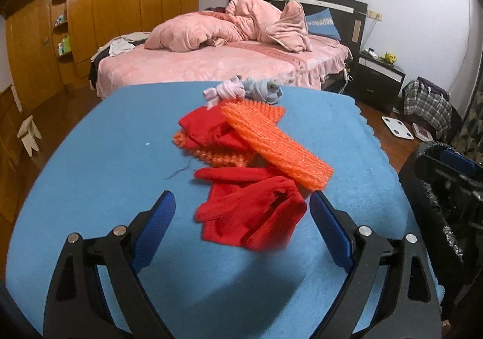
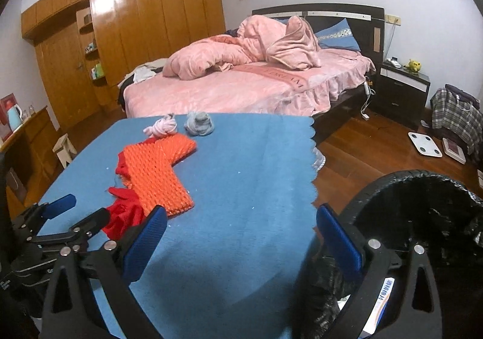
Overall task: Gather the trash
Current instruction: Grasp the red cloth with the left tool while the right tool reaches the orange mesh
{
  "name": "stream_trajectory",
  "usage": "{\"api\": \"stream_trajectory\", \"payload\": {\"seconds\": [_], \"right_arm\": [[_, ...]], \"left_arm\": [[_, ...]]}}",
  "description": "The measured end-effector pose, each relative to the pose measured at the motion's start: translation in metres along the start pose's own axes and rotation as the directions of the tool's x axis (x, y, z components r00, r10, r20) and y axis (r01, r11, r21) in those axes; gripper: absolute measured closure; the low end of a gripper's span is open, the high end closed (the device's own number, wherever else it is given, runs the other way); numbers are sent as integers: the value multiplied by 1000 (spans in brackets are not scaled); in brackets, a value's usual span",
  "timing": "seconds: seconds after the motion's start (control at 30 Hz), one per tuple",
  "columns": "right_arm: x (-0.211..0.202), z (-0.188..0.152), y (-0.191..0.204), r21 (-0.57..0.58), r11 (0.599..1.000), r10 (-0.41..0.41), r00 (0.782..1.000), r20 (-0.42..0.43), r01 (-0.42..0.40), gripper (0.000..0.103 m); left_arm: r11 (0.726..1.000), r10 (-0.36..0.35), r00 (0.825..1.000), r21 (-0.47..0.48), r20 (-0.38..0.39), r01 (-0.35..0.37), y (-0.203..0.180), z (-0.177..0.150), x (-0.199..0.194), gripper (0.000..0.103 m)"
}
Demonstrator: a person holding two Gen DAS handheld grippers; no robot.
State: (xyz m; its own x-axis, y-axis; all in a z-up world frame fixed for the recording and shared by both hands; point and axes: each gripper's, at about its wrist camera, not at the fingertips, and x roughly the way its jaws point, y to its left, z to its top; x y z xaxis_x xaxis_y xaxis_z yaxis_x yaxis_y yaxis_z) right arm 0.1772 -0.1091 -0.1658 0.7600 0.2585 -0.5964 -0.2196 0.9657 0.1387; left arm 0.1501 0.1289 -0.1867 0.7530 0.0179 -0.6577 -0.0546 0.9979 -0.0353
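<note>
On the blue-covered table (image 1: 99,176) lies a heap of red cloth (image 1: 253,212) under an orange mesh sleeve (image 1: 271,139). A pink sock ball (image 1: 225,91) and a grey sock ball (image 1: 265,90) sit at the far edge. My left gripper (image 1: 243,207) is open, and the near end of the red cloth lies loose between its blue pads. My right gripper (image 2: 241,216) is open with nothing in it, over the table's right edge (image 2: 312,158). A black-lined bin (image 2: 392,177) stands just to its right. The right wrist view also shows the left gripper (image 2: 81,212), the red cloth (image 2: 123,218) and the mesh (image 2: 157,173).
A bed with pink bedding (image 2: 241,88) stands beyond the table, and a dark nightstand (image 2: 401,88) is to its right. On the wooden floor are a white scale (image 2: 424,142), a plaid bag (image 2: 455,118) and a small white stool (image 1: 28,133). A wooden wardrobe (image 1: 120,1) lines the left wall.
</note>
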Motion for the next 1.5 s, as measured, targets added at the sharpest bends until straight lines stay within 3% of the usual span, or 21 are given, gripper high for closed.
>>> {"api": "stream_trajectory", "payload": {"seconds": [0.1, 0.2, 0.3, 0.33, 0.47, 0.73, 0.97, 1.23, 1.4, 1.5], "right_arm": [[5, -1, -1, 1, 1000, -1, 1000, -8, 1, 6], [8, -1, -3, 0, 1000, -2, 1000, -12, 2, 6], [11, -2, -4, 1, 1000, -4, 1000, -17, 4, 6], [12, -2, -4, 1, 1000, -4, 1000, -18, 4, 6], [15, -3, -2, 3, 1000, -2, 1000, -23, 2, 7], [24, -5, 9, -11, 1000, 13, 999, -40, -13, 7], [37, -1, 25, -1, 999, 54, 997, -49, -54, 7], [73, 9, 59, -43, 994, 92, 992, -91, -96, 12], [96, 6, 73, -73, 992, 91, 983, -157, -104, 20], [102, 2, 77, -78, 989, 109, 975, -195, -126, 34]], "left_arm": [[1000, -4, 1000, 5, -23, 4, -5, -1, 13, 18], [1000, 11, 997, 10, -75, -10, -7, -1, 30, 28], [1000, -4, 992, 14, -130, 6, -10, -2, 42, 53], [1000, -8, 989, 19, -148, 11, -12, -2, 47, 70], [1000, -22, 988, 9, -151, 24, -10, -3, 48, 92], [999, -28, 996, -47, -80, 25, 2, -2, 22, 95], [992, 71, 997, -99, -25, -73, 40, 1, -5, 95], [985, 151, 988, -84, -20, -152, 64, 9, 5, 95], [978, 181, 983, -100, -29, -183, 75, 12, 15, 95], [978, 177, 983, -102, -39, -180, 76, 7, 18, 95]]}}
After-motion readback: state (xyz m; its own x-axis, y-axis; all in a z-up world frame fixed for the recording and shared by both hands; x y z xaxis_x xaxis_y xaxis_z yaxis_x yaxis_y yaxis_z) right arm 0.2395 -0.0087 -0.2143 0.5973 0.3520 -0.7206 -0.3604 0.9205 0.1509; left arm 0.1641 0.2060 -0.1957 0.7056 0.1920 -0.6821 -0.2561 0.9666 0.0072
